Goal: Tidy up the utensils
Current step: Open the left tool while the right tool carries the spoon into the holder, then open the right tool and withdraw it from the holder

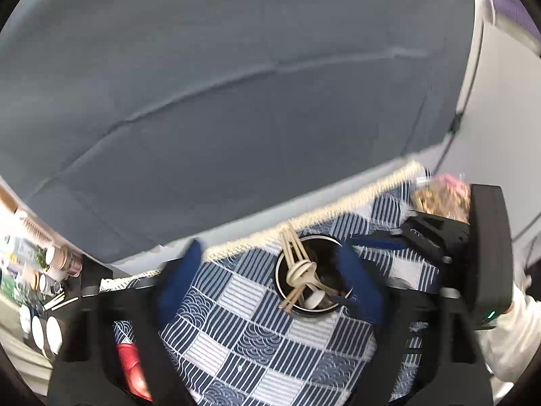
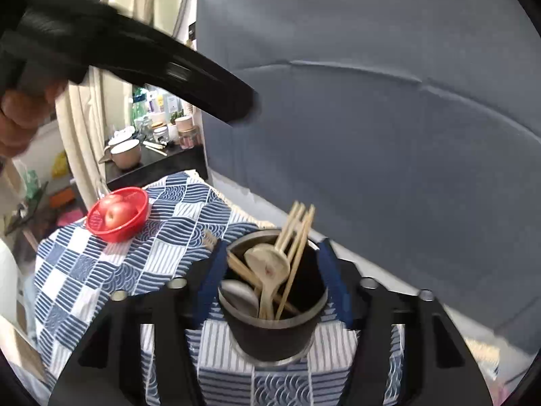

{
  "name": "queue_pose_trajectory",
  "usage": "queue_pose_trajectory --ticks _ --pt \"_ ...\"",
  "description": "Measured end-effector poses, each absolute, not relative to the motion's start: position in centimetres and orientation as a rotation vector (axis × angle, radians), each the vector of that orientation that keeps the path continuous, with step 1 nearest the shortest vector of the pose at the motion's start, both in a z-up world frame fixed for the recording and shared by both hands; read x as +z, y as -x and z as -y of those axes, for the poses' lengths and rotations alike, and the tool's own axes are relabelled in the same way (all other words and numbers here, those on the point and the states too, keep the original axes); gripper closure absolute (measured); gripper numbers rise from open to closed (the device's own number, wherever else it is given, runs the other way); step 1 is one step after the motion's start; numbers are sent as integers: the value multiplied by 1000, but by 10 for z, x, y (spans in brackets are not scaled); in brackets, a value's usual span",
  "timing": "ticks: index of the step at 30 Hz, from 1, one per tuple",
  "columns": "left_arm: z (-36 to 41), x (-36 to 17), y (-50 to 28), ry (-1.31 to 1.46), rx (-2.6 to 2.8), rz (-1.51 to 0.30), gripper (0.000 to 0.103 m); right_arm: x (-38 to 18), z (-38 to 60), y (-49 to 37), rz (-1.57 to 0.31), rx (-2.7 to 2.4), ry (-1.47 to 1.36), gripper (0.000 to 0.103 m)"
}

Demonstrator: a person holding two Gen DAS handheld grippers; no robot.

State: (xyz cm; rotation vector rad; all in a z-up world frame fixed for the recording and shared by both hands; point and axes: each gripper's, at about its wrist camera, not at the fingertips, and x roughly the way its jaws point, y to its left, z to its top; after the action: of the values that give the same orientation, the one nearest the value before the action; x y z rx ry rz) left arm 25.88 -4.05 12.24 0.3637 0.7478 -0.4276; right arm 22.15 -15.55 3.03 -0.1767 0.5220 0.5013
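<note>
Standing on the blue-and-white patterned tablecloth [image 2: 111, 270], the dark utensil holder [image 2: 274, 318] has wooden chopsticks [image 2: 297, 233] and spoons [image 2: 270, 267] upright inside. The right gripper [image 2: 270, 280] straddles it, blue pads clear of its sides. The left gripper [image 1: 270, 284] gapes wide, empty. A red bowl of apples [image 2: 117, 215] sits nearby.

Blk hand-held gripper [image 2: 272, 282], blue pads [image 2: 333, 284]
</note>
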Motion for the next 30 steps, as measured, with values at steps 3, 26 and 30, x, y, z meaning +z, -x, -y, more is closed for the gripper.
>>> queue_pose_trajectory --ticks 3,26,30 --pt "21 123 -237 -289 -444 -690 6 33 168 -202 -543 459 163 26" --pt "-63 51 -97 -109 -400 -594 6 40 138 -73 -697 254 -15 10" --pt "-64 39 -80 -117 -423 -632 6 42 132 -61 -698 252 -18 10"
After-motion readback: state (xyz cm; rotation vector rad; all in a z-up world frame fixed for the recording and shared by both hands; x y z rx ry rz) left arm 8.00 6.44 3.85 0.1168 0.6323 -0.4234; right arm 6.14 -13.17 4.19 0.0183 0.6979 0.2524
